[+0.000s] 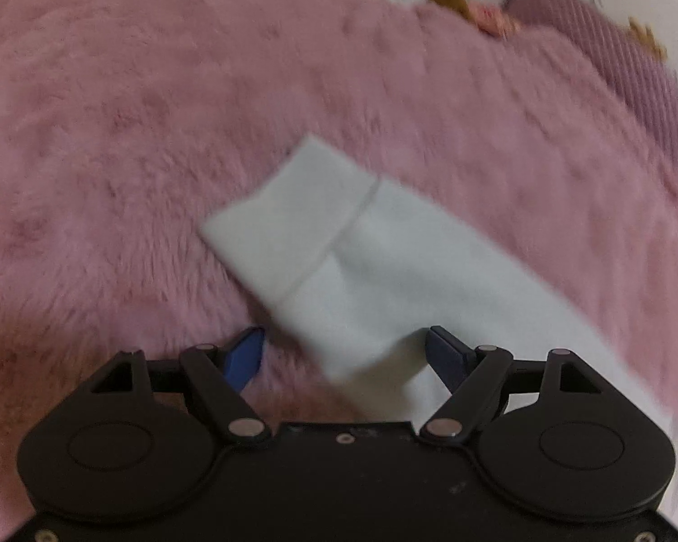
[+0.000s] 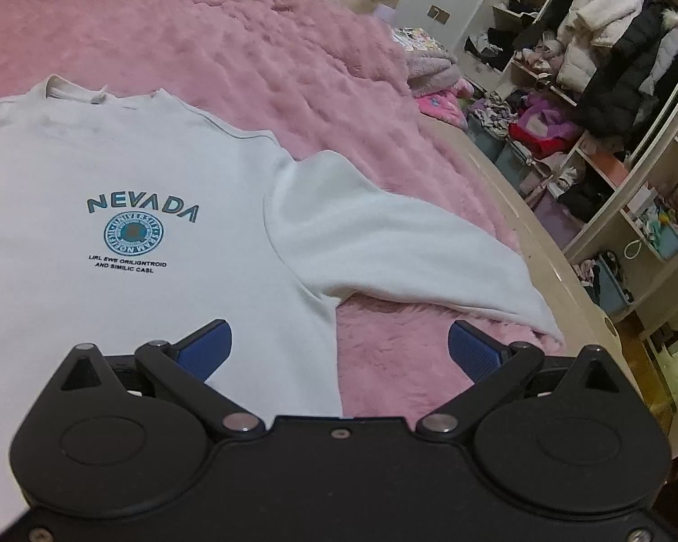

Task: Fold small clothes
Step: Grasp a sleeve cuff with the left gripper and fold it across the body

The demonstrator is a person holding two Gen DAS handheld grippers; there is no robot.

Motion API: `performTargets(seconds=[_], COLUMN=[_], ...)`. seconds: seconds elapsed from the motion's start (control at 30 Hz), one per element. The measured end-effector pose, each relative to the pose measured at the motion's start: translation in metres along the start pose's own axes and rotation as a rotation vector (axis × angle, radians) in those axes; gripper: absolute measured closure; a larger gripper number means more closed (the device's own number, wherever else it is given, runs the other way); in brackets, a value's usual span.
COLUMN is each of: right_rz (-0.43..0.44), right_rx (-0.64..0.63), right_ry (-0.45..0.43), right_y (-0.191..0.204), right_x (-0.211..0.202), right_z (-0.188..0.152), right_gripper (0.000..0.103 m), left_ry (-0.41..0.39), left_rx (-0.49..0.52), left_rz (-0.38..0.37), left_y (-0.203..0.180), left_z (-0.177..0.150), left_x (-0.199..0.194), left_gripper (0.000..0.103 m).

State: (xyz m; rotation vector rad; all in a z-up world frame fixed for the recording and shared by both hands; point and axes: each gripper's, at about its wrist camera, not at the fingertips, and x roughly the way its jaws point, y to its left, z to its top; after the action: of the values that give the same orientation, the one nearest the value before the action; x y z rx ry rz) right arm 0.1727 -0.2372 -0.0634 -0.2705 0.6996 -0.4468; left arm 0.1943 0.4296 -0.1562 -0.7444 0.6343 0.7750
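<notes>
White sweatshirt [image 2: 126,189] spread flat on the pink blanket [image 2: 294,67], both grippers empty.
Left gripper [image 1: 346,352] hangs spread wide over one sleeve's cuff [image 1: 289,221]; right gripper [image 2: 339,350] gapes over the side hem, near the blanket's right edge.

- A fluffy pink blanket [image 2: 257,58] covers the bed and fills most of both views.
- A ribbed mauve pillow [image 1: 619,63] lies at the upper right of the left wrist view, which is blurred.
- Open cream shelves [image 2: 619,207] stand along the right of the right wrist view, crammed with clothes.
- A white puffer jacket [image 2: 596,22] and a black coat [image 2: 633,67] hang at the upper right.
- A heap of pink and purple clothes [image 2: 533,126] sits beside the bed's edge.
- A pale bed frame [image 2: 560,271] curves down the right side.
</notes>
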Motion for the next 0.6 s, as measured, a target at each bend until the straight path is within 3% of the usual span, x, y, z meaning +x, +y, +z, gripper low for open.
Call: performTargets(seconds=[0.07,0.13,0.2,0.33,0.43,0.53,0.6], right_rz=[0.010,0.010,-0.010,-0.040,-0.040,-0.039,-0.017], right_rx=[-0.010,-0.040,-0.067,-0.096,-0.088,-0.050,-0.002], right_ry=[-0.003,-0.003,-0.005,0.006,0.004,-0.009,-0.010], right_y=[0.002,0.008,0.012,0.001,-0.014,-0.037,-0.057], right_x=[-0.001,-0.001,-0.001,0.000,-0.005,-0.014,-0.016], right_z=[-0.004,-0.008,-0.011,-0.011,-0.012,-0.015,-0.017], right_gripper=[0.003,0.003,0.003,0.003,0.003,0.003,0.003], left_ry=[-0.040,-0.035,-0.043,-0.082,-0.123,-0.156,-0.163], left_rx=[-0.056,-0.029,0.065,0.111,0.118,0.211,0.286], left_rz=[-0.022,0.033,0.093,0.041,-0.070,-0.187,-0.305], left_y=[0.007,0.011,0.006,0.000,-0.024,-0.086,-0.139], left_z=[0.004,0.015,0.024,0.036,0.043,0.037,0.020], left_x=[0.001,0.007,0.011,-0.008,-0.036,-0.080,-0.117], left_gripper=[0.030,0.035,0.096,0.098,0.098,0.098,0.098])
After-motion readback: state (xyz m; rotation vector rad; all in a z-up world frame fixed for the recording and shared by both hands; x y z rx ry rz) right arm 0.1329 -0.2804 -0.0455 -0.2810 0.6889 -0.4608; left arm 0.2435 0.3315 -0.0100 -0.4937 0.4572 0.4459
